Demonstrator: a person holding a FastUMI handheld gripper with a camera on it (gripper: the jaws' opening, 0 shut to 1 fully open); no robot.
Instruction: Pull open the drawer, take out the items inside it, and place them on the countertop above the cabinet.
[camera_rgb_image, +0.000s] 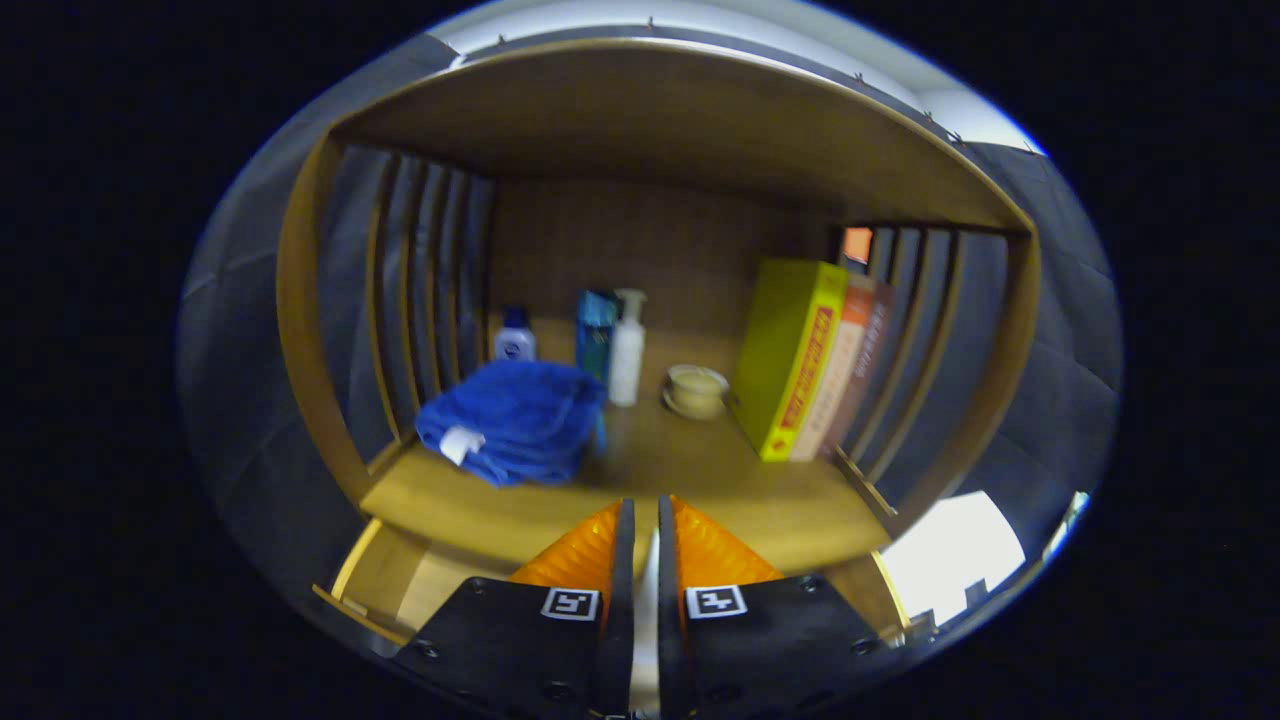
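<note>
One wooden cabinet (300, 330) surrounds nearly everything ahead of the gripper, an open niche with a flat top board, a brown back panel and slatted sides to left and right. Its floor is the counter (800, 510), a pale wooden surface that runs from the back panel forward to just ahead of the fingers. Below the counter's front edge the drawer (385, 590) stands pulled open, its light wooden interior and rim showing to the left of the fingers and a further bit of rim to their right; what lies inside it cannot be made out.

Three books (800, 360) stand upright and slightly leaning at the right of the counter, against the right slats, the yellow-green one outermost. A folded blue towel (515, 420) with a small white tag lies at the left of the counter, well apart from the books. Behind the towel, near the back panel, stand a teal box (597, 335) and, just beside it, a white pump bottle (628, 350). A small white bottle with a blue cap (514, 338) stands at the back left, beyond the towel. A shallow round cream dish (696, 390) sits between the pump bottle and the books.

The gripper (640, 515) hovers over the open drawer, its fingers drawn close with a thin slit between them; something pale shows in that slit, and whether they clamp anything cannot be told.
</note>
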